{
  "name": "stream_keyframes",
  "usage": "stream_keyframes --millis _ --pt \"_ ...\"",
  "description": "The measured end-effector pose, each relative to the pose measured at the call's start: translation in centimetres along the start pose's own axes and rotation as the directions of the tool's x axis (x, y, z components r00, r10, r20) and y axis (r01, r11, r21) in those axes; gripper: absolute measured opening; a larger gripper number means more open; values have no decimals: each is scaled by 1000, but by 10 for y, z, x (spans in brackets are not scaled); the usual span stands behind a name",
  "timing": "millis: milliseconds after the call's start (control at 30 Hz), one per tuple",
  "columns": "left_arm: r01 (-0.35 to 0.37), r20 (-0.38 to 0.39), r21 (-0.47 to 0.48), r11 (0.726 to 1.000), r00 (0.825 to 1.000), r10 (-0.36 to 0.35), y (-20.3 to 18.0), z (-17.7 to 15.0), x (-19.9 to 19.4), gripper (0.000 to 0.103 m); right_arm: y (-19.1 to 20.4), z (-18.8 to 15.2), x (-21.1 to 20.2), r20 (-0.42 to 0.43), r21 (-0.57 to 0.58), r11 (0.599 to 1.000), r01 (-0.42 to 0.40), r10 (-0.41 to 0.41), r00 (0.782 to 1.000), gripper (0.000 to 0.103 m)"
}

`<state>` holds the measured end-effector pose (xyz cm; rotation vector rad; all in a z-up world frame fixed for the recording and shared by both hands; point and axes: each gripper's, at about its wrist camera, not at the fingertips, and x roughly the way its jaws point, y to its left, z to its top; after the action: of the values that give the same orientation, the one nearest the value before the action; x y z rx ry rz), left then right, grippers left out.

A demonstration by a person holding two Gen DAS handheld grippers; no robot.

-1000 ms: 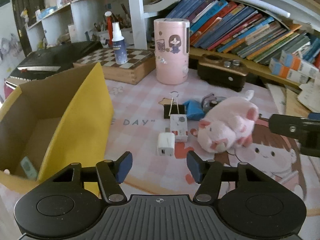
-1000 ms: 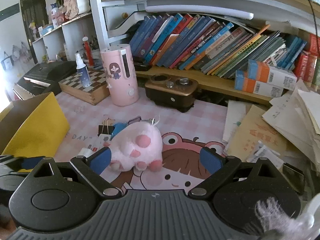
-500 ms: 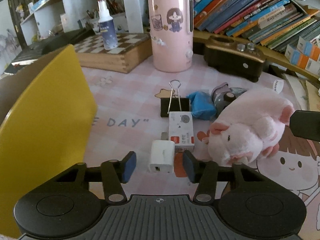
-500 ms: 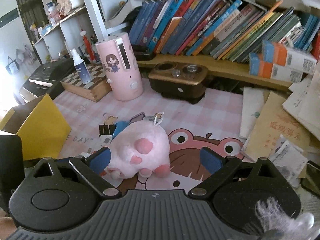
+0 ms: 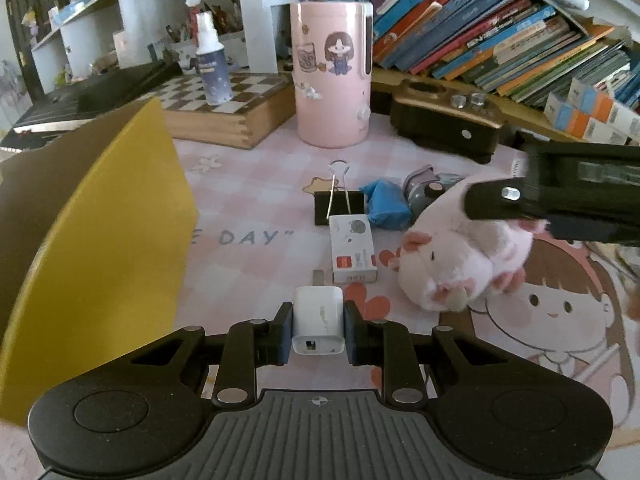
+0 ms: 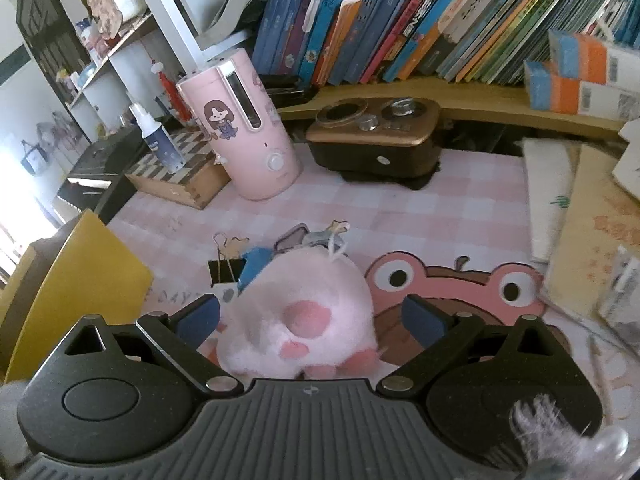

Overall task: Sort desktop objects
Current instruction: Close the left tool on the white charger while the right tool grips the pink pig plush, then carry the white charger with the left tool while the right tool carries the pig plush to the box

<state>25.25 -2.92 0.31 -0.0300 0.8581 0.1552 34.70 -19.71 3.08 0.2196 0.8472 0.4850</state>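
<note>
Left tongs [image 5: 318,332] closed on charger [image 5: 319,318], seemingly touching.

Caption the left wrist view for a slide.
Left gripper shut on white charger; right gripper open around pink plush.

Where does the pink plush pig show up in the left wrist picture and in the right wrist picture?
Left wrist view: the pink plush pig lies right of centre on the mat, partly under the right claw.
Right wrist view: it sits low in the centre, between the open claw's fingers.
Shared landmark: the pink cylinder with the girl sticker, standing behind the pig in both.
</note>
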Motion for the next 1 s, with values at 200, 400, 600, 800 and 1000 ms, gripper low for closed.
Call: stream_keyframes --millis 200,400,600,800,1000 --pt "-4 12 -2 1000 1000 4 8 -5 -23 24 0 -1 23 -32 22 1000 4 -3 999 94" --pt "-14 43 7 1000 999 13 11 -5 -43 24 -6 -10 27 -34 85 996 -20 23 999 79" --pt "-1 80 -3 1000 997 1 12 -3 -63 24 -2 -15 9 -13 44 999 5 -4 1000 65" --pt "16 103 -5 1000 995 -15 12 -9 -84 24 1 -25 -25 18 39 999 16 -17 1000 65" --pt "39 114 -5 999 993 -38 14 -18 -105 24 15 -39 -64 44 -6 1000 28 -28 999 65"
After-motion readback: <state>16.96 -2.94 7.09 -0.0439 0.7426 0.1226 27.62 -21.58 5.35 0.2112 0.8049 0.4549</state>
